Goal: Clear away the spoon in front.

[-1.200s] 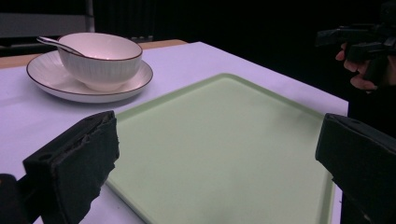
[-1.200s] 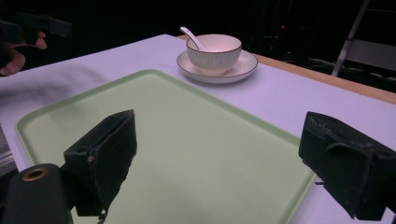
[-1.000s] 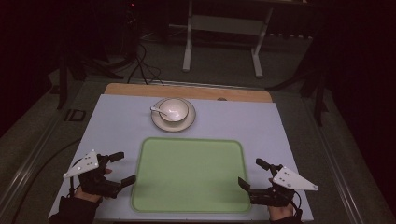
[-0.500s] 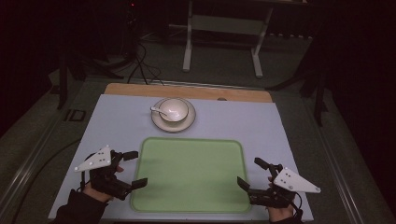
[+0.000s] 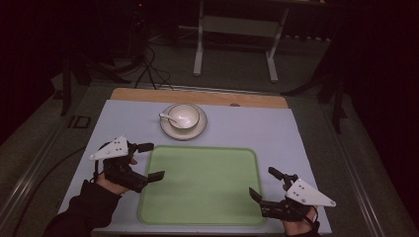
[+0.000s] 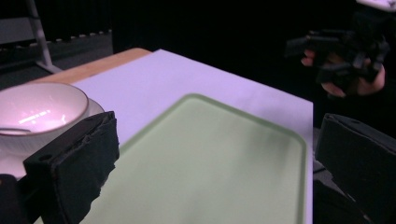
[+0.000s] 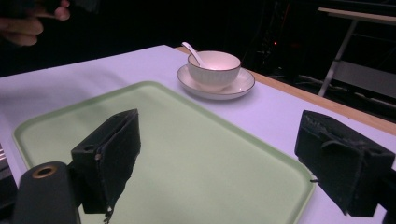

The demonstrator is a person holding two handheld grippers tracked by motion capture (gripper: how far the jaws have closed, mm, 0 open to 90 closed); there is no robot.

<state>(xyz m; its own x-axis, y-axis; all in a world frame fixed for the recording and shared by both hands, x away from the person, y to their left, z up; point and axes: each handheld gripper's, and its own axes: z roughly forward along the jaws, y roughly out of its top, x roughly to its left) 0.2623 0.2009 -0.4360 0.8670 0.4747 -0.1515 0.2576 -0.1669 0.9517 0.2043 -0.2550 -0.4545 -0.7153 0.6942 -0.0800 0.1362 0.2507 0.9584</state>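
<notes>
A flat, pale green tray with rounded corners and a low raised rim lies bare on the near middle of the worktop. The left gripper hovers at its left edge, the right gripper at its right near corner, both with jaws wide apart, holding nothing. A bowl with spoon on a saucer sits beyond.

Glossy ceramic bowl; matt green plastic tray; wooden table edge.

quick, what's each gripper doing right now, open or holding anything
Left gripper: open, holding nothing, at the green tray's left edge.
Right gripper: open, holding nothing, at the tray's right corner.
</notes>
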